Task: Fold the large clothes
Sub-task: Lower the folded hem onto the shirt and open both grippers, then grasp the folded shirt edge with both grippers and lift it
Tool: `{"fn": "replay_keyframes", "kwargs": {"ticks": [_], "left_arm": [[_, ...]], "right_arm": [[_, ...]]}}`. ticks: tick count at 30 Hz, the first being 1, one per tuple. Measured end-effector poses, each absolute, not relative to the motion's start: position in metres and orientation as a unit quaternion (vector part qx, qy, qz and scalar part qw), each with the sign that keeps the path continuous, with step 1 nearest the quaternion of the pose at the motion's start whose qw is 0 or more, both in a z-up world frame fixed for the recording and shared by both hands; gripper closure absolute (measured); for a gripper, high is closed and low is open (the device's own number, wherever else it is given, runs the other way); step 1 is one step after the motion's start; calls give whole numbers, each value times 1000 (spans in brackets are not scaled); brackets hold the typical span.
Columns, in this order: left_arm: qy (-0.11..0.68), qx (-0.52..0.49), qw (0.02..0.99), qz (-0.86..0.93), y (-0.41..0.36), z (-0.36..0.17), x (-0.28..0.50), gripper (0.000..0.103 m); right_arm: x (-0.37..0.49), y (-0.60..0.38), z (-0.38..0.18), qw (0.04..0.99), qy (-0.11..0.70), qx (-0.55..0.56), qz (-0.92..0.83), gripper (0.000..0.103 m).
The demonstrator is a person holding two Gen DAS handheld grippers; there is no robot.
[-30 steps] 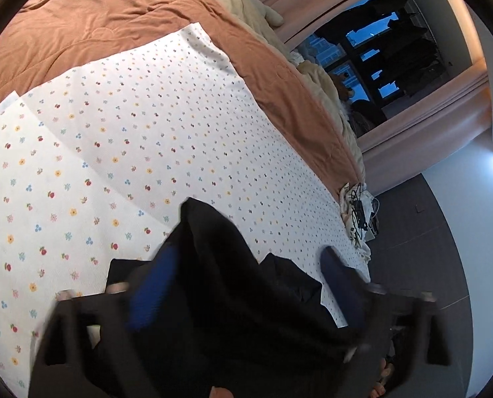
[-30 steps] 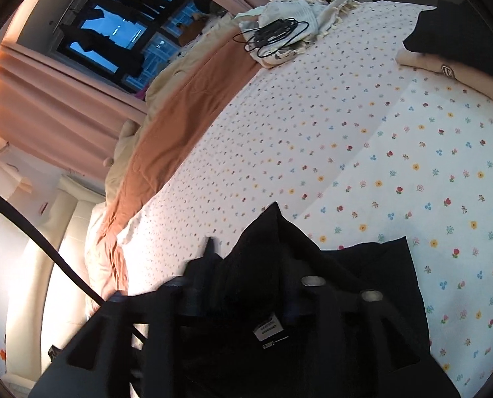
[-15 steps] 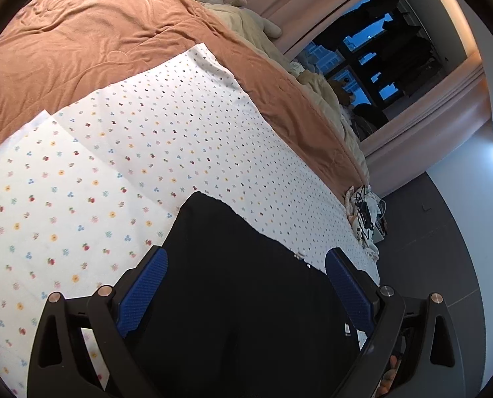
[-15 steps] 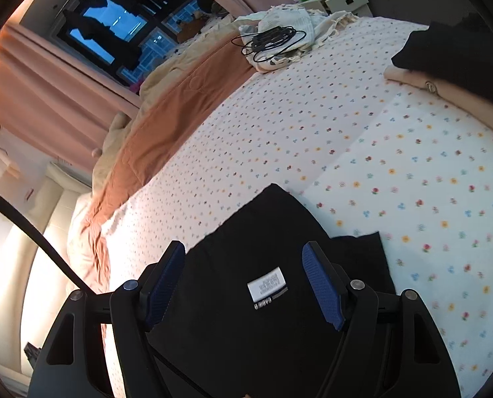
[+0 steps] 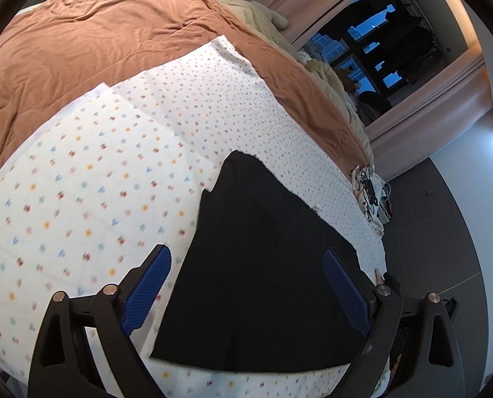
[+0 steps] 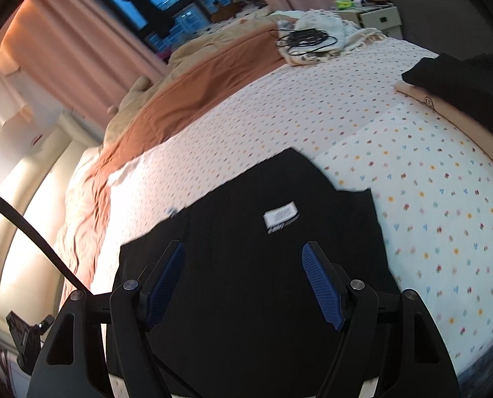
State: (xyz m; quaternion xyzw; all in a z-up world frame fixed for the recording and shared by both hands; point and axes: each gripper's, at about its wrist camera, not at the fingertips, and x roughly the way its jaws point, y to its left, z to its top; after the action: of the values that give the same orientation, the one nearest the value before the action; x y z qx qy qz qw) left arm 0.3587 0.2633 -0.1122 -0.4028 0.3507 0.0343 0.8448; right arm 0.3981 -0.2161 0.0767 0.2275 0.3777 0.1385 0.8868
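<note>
Left wrist view: the left gripper (image 5: 246, 285) stands wide open at the bottom of the frame, holding nothing, its blue pads (image 5: 148, 285) apart above the black garment (image 5: 263, 265), which lies flat on the flowered sheet (image 5: 80, 182) at lower centre. An orange blanket (image 5: 97, 39) fills the upper left. Right wrist view: the right gripper (image 6: 244, 282) is likewise spread and empty over the same garment, whose white label (image 6: 279, 214) sits mid-frame. Folded clothes (image 6: 462, 79) lie at the right edge.
</note>
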Motion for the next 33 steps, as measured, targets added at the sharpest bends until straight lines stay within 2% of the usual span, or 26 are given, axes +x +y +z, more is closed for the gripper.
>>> {"fn": "replay_keyframes", "kwargs": {"ticks": [9,16,18,24,27,29,32,33], "left_arm": [[371,-430,822,29,267,-138,315,22],[384,-462,799,18,258,-176,293,25],[389,-469,793,13,255,-184,293,31],[399,-480,782,-7,242,-204,294,32],[405,-486,774,-17,236,-215,300,33],[410,-488,770,-22,233,-222,304,40],[406,-497,766,-26,232,-230,309,41],[405,-498,766,-26,231,-231,310,46]], "right_arm": [[349,-178,77,880,405,181,173,32],[325,-146,76,871,423,146,202,44],[320,-138,75,867,430,139,210,49],[318,-120,62,858,451,112,219,51],[322,-111,51,849,467,101,224,56],[325,-102,43,845,476,92,225,60],[330,-93,33,839,488,79,226,63],[332,-89,30,838,491,77,225,64]]}}
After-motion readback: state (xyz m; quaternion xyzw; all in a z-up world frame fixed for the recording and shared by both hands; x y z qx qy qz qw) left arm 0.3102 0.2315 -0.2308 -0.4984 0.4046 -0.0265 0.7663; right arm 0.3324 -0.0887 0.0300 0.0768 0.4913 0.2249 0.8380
